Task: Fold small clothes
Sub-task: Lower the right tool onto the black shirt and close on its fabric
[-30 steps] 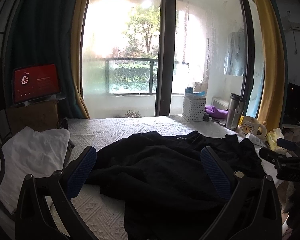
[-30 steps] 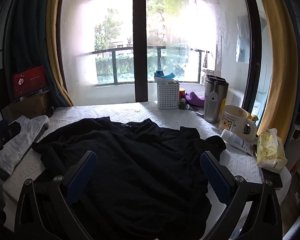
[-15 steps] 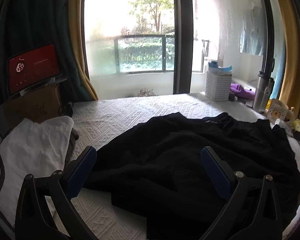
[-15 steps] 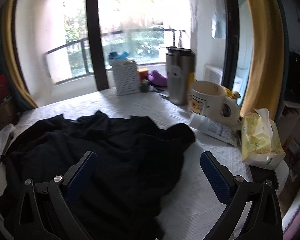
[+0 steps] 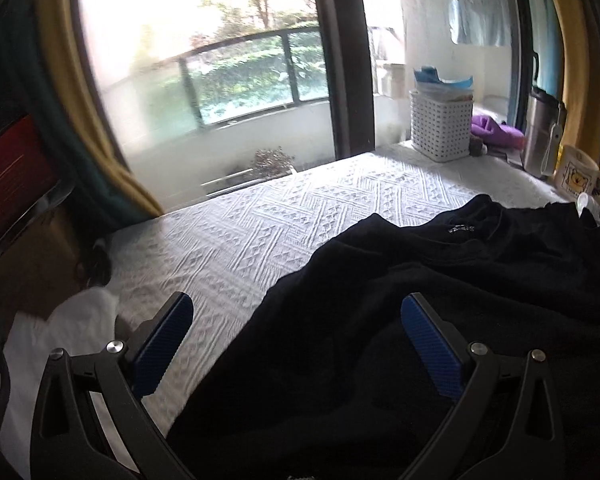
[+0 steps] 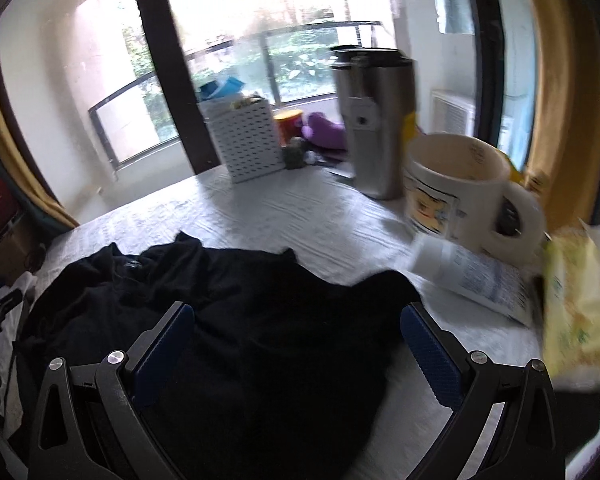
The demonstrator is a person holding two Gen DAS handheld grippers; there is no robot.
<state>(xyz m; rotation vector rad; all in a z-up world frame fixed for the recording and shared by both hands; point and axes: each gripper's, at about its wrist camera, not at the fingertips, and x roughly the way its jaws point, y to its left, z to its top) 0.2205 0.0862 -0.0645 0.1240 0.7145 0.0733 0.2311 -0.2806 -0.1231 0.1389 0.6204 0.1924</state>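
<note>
A black shirt (image 5: 440,320) is lying crumpled on the white surface (image 5: 300,216), filling the lower right of the left view and the lower middle of the right view. The left tongs (image 5: 296,336) are gaping wide over its edge, holding nothing. The right tongs (image 6: 296,336) are also spread wide and empty above the shirt. A big mug (image 6: 456,188) is sitting at the right.

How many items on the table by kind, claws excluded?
Garments: 2, black shirt, white cloth
Cups: 2, steel tumbler, mug
Baskets: 1, white basket
Tubes: 1, white tube
Packs: 1, yellow pack
Total: 7
</note>
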